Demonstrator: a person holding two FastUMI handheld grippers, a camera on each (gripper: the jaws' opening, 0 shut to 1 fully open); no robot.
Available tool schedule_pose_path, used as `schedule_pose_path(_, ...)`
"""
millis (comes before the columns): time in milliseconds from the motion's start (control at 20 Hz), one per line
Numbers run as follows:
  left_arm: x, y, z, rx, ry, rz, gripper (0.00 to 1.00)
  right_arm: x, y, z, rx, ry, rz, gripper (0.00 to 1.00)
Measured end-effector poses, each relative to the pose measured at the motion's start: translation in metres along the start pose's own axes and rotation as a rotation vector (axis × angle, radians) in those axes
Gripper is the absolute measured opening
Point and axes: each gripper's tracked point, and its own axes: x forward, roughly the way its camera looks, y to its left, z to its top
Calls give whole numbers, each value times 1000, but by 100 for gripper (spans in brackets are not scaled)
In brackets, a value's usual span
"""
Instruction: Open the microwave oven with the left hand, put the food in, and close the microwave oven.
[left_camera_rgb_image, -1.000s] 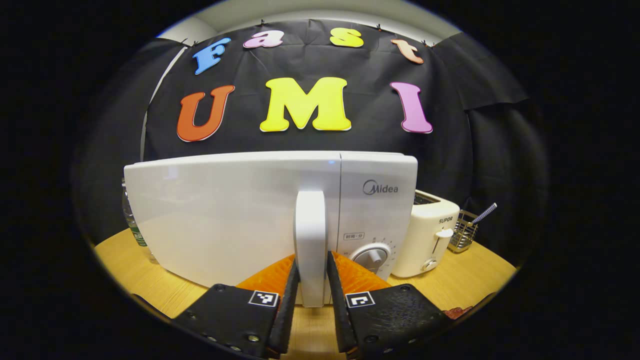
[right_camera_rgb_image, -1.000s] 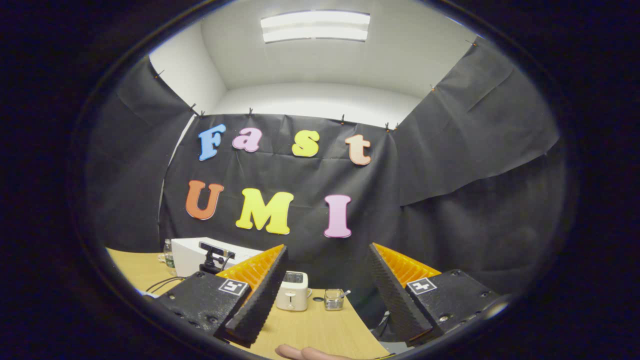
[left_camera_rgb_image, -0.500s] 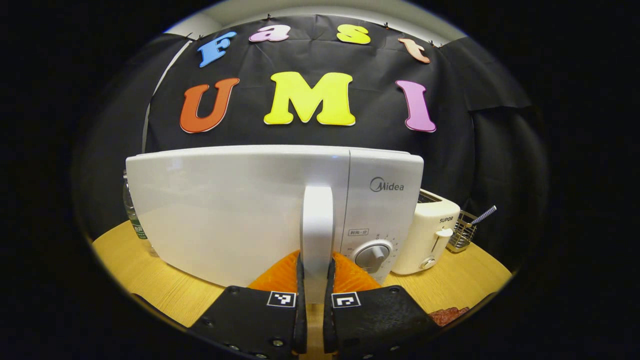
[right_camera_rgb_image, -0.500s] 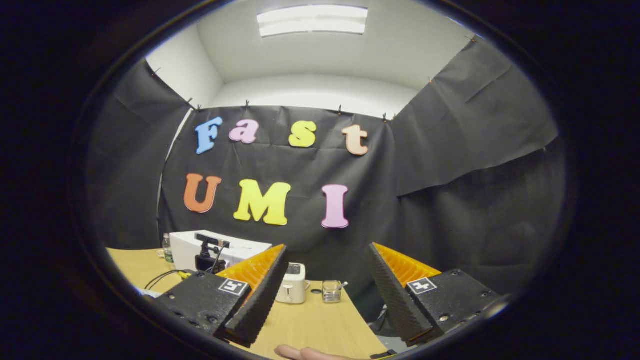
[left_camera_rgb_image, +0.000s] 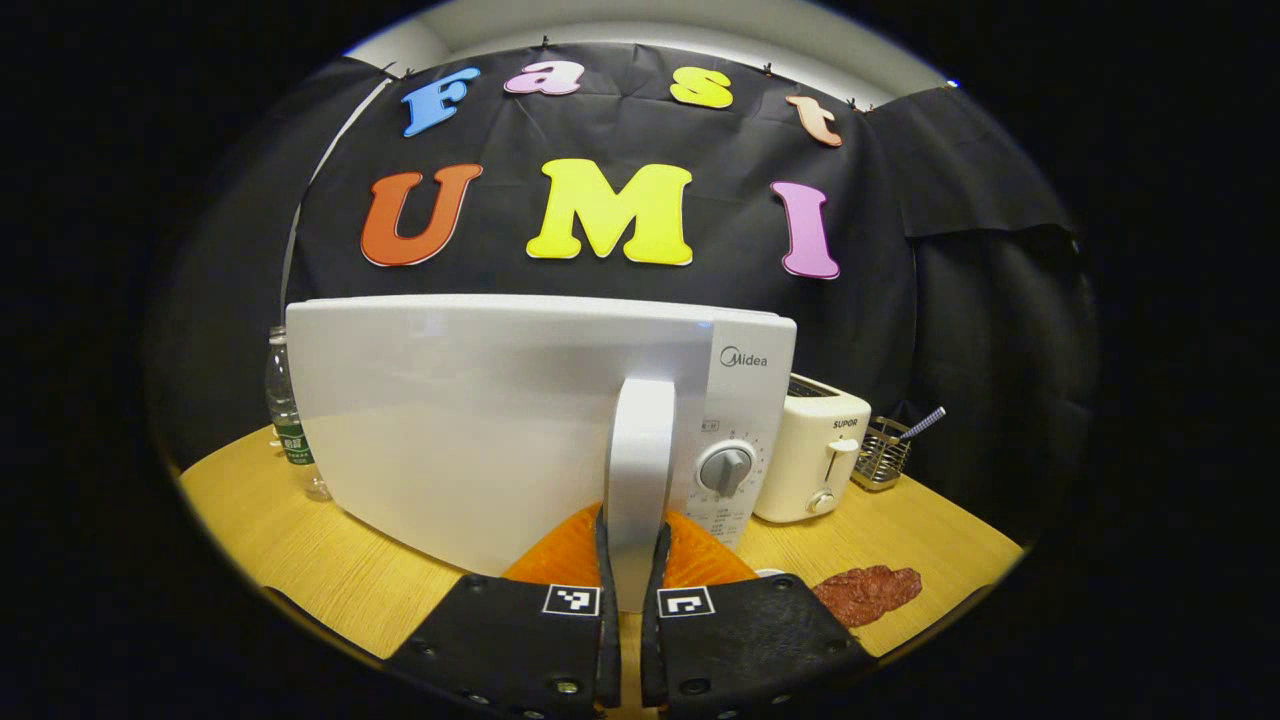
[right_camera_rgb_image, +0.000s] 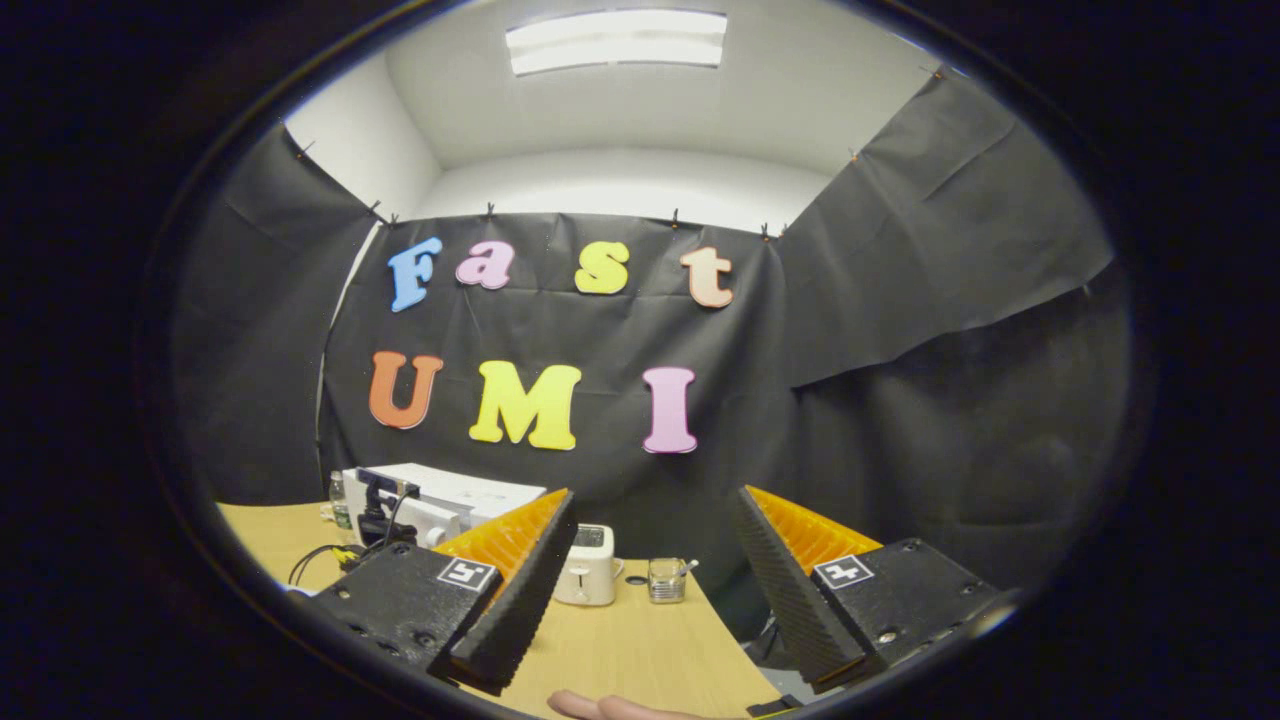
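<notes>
A: Item one, left gripper (left_camera_rgb_image: 630, 600)?
B: Fingers closed tight on the handle (left_camera_rgb_image: 640, 470) of the oven (left_camera_rgb_image: 480, 420), one to each side, both pressing. The door (left_camera_rgb_image: 470, 430) appears swung a little out from the oven's panel (left_camera_rgb_image: 745, 420), so opening looks begun; the cavity is not yet visible.

A: Item two, right gripper (right_camera_rgb_image: 650, 580)?
B: Fingers spread wide, nothing between them. It hangs well away from the oven, above the table (right_camera_rgb_image: 620, 650). A fingertip (right_camera_rgb_image: 600, 708) shows at the bottom edge.

A: Item three, food (left_camera_rgb_image: 865, 592)?
B: A reddish-brown piece, lying on the table in front of the oven, to the right of its handle. Untouched.

A: Other stock beside the oven?
B: Toaster (left_camera_rgb_image: 810, 450) just right of it; wire basket (left_camera_rgb_image: 882, 462) beyond the toaster; bottle (left_camera_rgb_image: 285, 420) at the oven's left.

A: Ledger of progress?
B: Done: handle gripped, door probably started. Left, by my judgement: swing the door fully open, lift the food, place it inside, shut the door. Early stage.
</notes>
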Motion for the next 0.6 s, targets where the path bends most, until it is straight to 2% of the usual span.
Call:
schedule_pose_path(300, -46, 15, -8, 23, -12, -48, 6, -14, 21, 0, 63, 34, 30, 100)
schedule_pose_path(600, -107, 54, -16, 17, -29, -12, 8, -28, 50, 2, 65, 23, 99, 100)
